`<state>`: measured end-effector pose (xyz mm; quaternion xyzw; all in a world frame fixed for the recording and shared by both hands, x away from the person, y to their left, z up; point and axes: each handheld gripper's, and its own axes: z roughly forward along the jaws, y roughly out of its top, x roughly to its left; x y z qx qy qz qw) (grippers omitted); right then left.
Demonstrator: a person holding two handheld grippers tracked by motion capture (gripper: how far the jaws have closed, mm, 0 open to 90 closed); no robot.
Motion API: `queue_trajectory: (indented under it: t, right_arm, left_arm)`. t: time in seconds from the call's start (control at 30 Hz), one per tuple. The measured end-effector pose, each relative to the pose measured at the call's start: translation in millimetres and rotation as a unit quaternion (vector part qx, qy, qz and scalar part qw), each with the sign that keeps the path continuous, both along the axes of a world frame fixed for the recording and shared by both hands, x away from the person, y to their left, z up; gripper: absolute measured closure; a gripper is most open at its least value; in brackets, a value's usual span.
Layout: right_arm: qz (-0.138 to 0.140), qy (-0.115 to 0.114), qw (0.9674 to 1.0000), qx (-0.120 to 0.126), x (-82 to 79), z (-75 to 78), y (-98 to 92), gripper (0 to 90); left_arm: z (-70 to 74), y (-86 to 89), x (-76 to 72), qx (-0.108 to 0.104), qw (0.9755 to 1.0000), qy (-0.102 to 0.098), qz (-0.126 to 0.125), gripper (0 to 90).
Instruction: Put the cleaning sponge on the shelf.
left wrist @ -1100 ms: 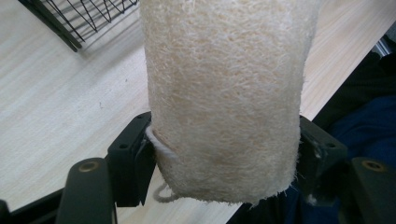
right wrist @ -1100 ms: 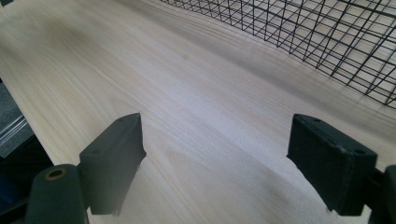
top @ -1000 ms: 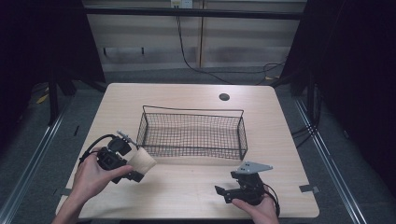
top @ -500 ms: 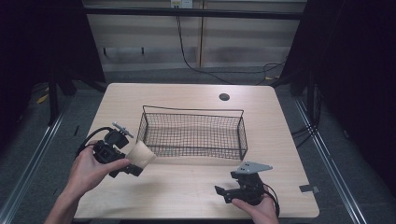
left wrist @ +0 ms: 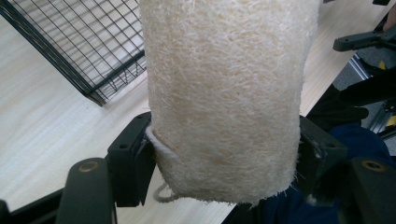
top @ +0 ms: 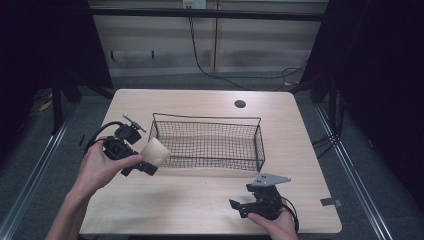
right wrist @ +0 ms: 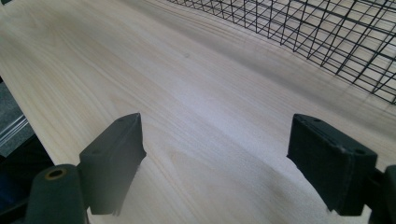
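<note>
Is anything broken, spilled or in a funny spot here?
Nothing stands out. The wire basket sits upright and undamaged on the table, the left gripper holds a whole loofah sponge, and the right gripper is open.

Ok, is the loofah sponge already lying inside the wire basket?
No: the left tool grips the loofah sponge just outside the left end of the wire basket, above the table.

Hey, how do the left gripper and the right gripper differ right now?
The left gripper is shut on a beige loofah sponge; the right gripper has open jaws with nothing between them. The left gripper is at the left end of the wire basket, while the right gripper is near the table's front edge, apart from the basket. Both are black, two-jawed and hand-held.
</note>
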<state>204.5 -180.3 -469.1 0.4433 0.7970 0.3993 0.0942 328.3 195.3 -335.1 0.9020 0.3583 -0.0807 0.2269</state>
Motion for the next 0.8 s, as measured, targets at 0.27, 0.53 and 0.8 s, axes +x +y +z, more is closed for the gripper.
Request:
queue_trajectory:
  t: [0.27,0.53,0.8]
  right_arm:
    - [0.000,0.001,1.0000,0.000,-0.1,-0.1,0.0,18.0]
    - [0.001,0.000,1.0000,0.000,0.3,-0.7,0.3,18.0]
    - [0.001,0.000,1.0000,-0.001,0.3,-0.8,0.3,18.0]
  left_arm:
    - [4.7,-5.2,14.8,0.010,0.9998,0.001,0.019,32.0]
    - [6.5,-9.3,29.1,0.017,0.9993,0.008,0.031,32.0]
    - [5.5,-17.8,44.6,0.040,0.9976,0.010,0.055,32.0]
